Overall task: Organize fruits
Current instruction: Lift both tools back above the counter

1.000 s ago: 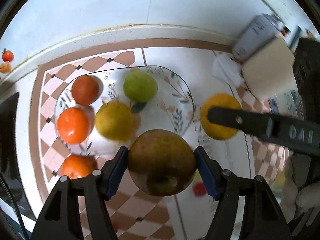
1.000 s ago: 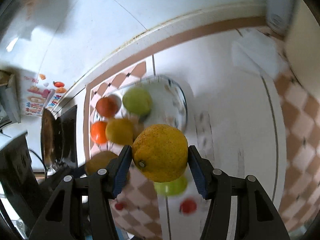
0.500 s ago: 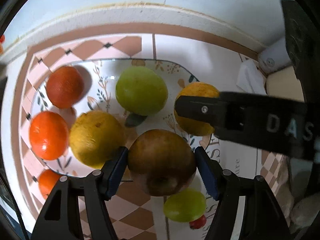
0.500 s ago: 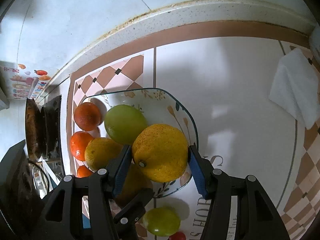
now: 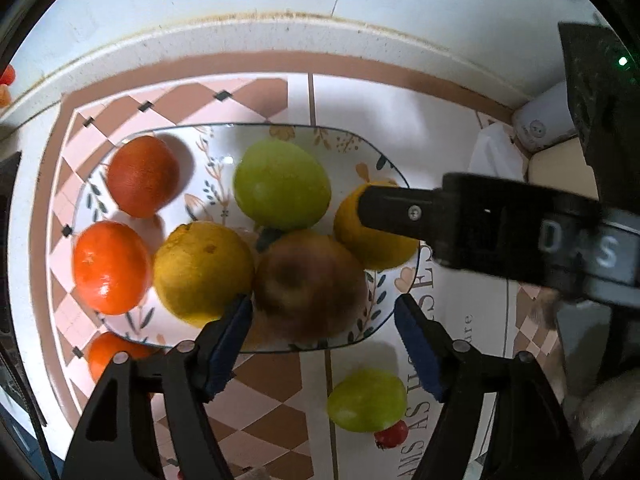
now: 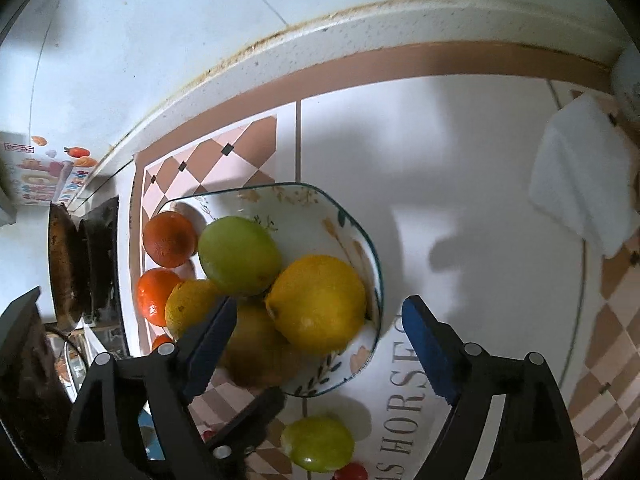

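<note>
Your left tool [image 5: 324,316] has just been opening: its blue pads stand apart, the brownish apple [image 5: 310,284] lying free between them in the glass dish [image 5: 400,304]. Your right tool [image 6: 318,318] has just been opening too, its jaws spread wide of the dimpled yellow citrus [image 6: 318,304], which sits loose at the dish's right edge. The dish is clear glass with a dark rim and printed leaves, rounded at the corners. It also holds a smooth green fruit [image 5: 282,184], a second yellow citrus [image 5: 202,272] and two glossy oranges [image 5: 112,266]. On the table's patterned mat [image 5: 272,400], outside the dish, lie a smaller green fruit [image 5: 366,400] and a tiny red one [image 5: 392,434].
</note>
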